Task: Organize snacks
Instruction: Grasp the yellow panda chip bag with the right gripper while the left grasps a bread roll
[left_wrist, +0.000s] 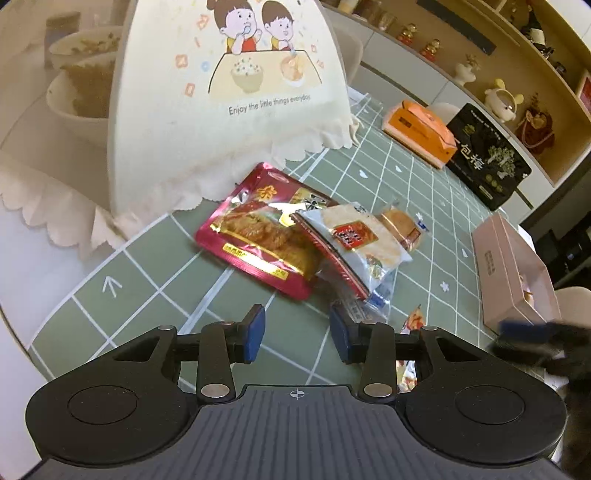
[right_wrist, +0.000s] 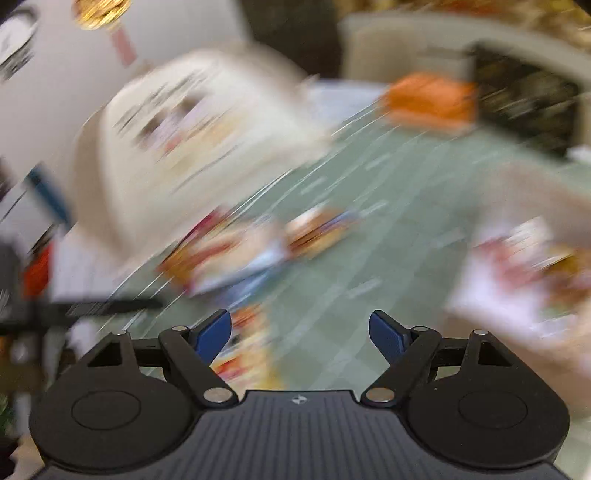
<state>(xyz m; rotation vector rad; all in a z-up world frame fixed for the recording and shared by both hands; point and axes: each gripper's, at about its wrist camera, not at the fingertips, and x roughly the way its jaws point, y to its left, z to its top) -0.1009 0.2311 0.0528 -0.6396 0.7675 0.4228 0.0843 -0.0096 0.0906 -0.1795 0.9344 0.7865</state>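
- The left gripper (left_wrist: 297, 334) was held with its jaws parted to a moderate gap and nothing between them, low over the green, white-gridded surface (left_wrist: 140, 269).
- Just ahead lay the snacks: a glossy red foil packet of braised meat (left_wrist: 258, 236), overlapped on its right by a clear, pale-blue cracker packet (left_wrist: 360, 243), with a small wrapped round bun (left_wrist: 400, 227) touching that.
- A clean grasp would likely be got on the red packet's near flat edge, taken squarely, lest the cracker packet be dragged along.
- The right gripper (right_wrist: 301, 334) was wide open and empty; its view was badly blurred.
- A long pink box (left_wrist: 513, 280) stood at the right.
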